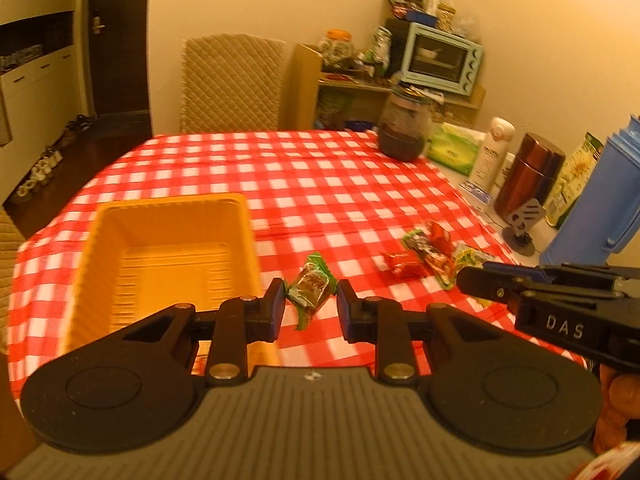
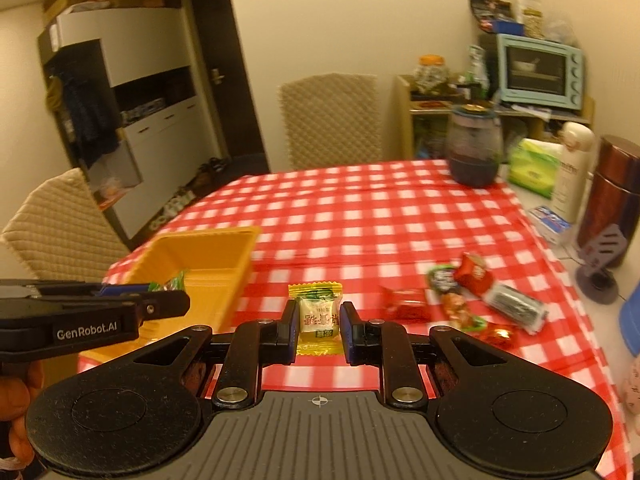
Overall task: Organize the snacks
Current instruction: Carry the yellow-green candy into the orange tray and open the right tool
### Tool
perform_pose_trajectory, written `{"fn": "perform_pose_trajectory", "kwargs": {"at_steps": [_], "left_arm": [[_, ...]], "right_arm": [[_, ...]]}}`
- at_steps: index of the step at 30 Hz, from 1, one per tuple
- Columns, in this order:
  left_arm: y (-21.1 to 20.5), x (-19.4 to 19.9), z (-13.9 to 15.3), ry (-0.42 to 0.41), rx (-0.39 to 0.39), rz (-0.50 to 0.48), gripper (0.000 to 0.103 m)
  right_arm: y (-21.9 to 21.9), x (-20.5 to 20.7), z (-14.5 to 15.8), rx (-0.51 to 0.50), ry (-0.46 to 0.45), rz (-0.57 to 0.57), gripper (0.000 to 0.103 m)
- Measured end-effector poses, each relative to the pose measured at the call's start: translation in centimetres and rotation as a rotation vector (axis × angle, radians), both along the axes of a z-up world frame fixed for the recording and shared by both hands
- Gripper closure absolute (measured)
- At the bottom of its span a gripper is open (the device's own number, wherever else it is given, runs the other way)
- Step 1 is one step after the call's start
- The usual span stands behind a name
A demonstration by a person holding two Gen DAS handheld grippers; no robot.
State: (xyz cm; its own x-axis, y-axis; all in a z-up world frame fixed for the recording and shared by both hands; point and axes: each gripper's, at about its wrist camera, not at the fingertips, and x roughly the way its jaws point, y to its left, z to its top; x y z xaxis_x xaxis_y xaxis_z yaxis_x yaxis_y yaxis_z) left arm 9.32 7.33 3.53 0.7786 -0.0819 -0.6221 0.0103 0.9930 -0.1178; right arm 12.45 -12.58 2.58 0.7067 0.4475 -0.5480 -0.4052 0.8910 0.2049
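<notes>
Snacks: each tongs grips one light, crinkly wrapped sweet above the worktop (image 1: 360, 184).
Left tongs (image 1: 311, 298) pinch a green sweet (image 1: 310, 286), right tongs (image 2: 319, 318) a yellow sweet (image 2: 318, 316); slippery film, probably best held mid-body.

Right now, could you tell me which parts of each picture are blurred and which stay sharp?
Left wrist view: the orange tray is smeared, the green snack in the left gripper sharp. Right wrist view: the table snacks and jar blur; the yellow snack is crisp.

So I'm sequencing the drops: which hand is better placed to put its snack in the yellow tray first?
Probably the left gripper: its green snack hangs beside the yellow tray, while the right gripper holds its yellow snack farther off.
</notes>
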Motion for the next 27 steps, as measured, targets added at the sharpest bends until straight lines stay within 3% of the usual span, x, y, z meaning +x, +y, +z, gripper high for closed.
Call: {"fn": "perform_pose_trajectory", "kwargs": {"at_steps": [16, 27], "left_arm": [[7.4, -5.2, 1.2, -0.001, 0.01, 0.123, 0.079], [11.0, -5.4, -0.7, 0.049, 0.01, 0.16, 0.079]], "right_arm": [[8.3, -2.3, -0.1, -0.039, -0.006, 0.144, 0.081], [12.4, -1.1, -1.4, -0.052, 0.012, 0.194, 0.081]]}}
